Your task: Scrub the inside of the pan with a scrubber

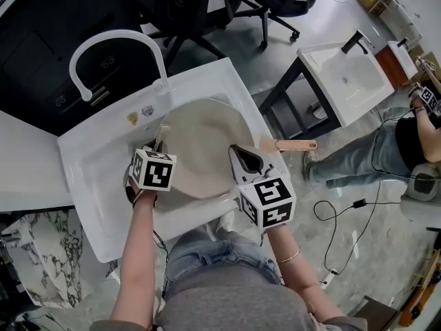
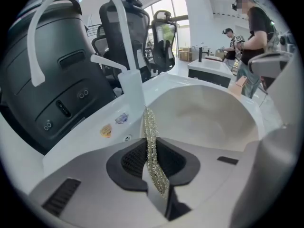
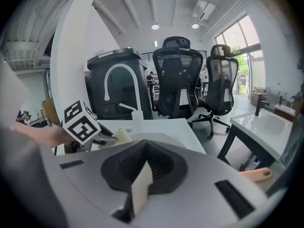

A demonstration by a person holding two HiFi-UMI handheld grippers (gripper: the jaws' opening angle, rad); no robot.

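Left gripper (image 2: 153, 169) was clamped on the scrubber (image 2: 150, 136), long edge pointing far. The pan (image 1: 201, 150) opened just right of it (nearest hand). Right gripper (image 1: 245, 161) pinched the pan's right rim.

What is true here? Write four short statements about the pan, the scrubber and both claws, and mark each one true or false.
1. The left claw is shut on a scrubber. True.
2. The pan stands on the floor beside the sink. False: it lies inside the sink.
3. The pan's handle points at the faucet. False: it points to the person's right, past the sink's right edge, away from the faucet.
4. The right claw is at the pan's rim, close to where the handle starts. True.
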